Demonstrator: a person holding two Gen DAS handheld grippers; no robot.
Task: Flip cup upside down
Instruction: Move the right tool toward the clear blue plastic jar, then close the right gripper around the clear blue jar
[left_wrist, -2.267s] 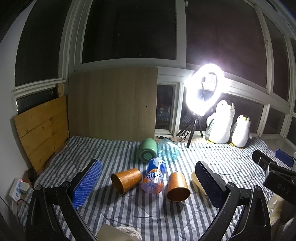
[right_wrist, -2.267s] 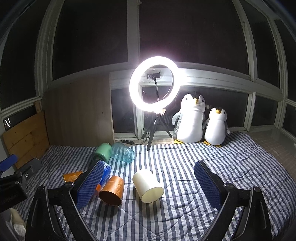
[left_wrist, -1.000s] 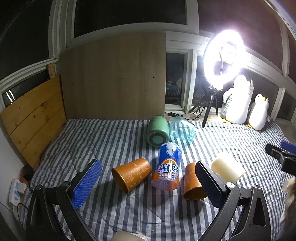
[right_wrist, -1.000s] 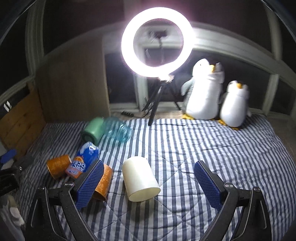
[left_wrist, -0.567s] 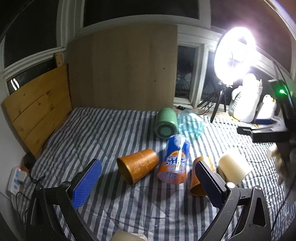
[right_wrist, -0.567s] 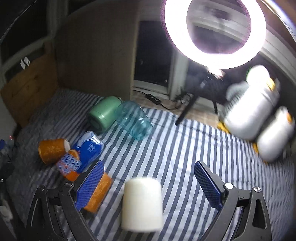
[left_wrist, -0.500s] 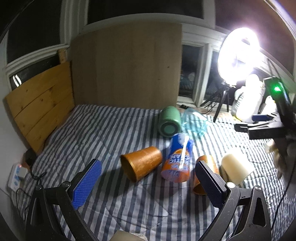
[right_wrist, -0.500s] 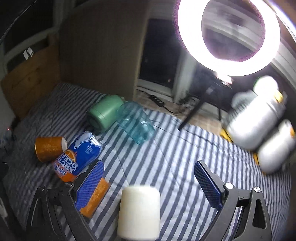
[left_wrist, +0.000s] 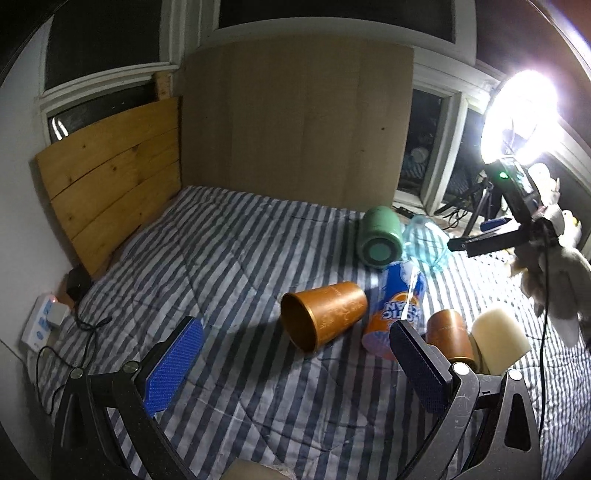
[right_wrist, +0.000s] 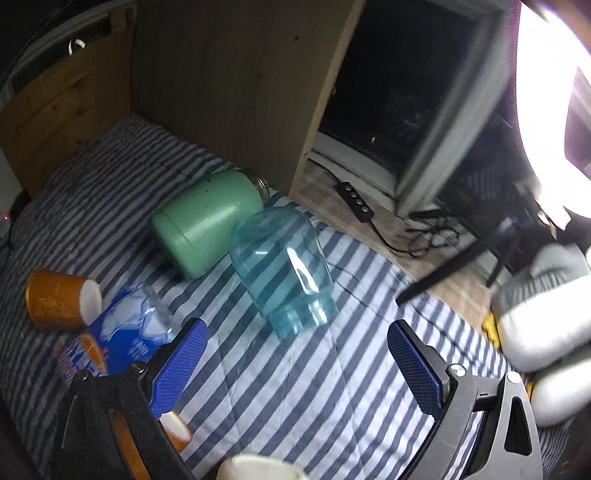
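Several cups lie on their sides on the striped bed. In the left wrist view an orange cup (left_wrist: 325, 314) faces me with its mouth, beside a blue-orange printed cup (left_wrist: 395, 314), a second orange cup (left_wrist: 448, 334) and a cream cup (left_wrist: 498, 338). A green cup (left_wrist: 380, 240) and a clear blue cup (left_wrist: 424, 247) lie farther back. My left gripper (left_wrist: 295, 373) is open and empty, in front of the orange cup. My right gripper (right_wrist: 291, 369) is open and empty, just short of the clear blue cup (right_wrist: 284, 266); the green cup (right_wrist: 207, 225) lies to its left.
Wooden boards (left_wrist: 110, 177) stand along the left and back. A ring light on a tripod (left_wrist: 521, 114) and plush penguins (right_wrist: 546, 310) stand at the right. A power strip with cables (left_wrist: 44, 321) lies at the bed's left edge. The cream cup's rim (right_wrist: 255, 469) shows at the bottom.
The right gripper has moved forward and left over the cream cup toward the clear blue cup. The left gripper has swung left. Both stay open; no cup has moved.
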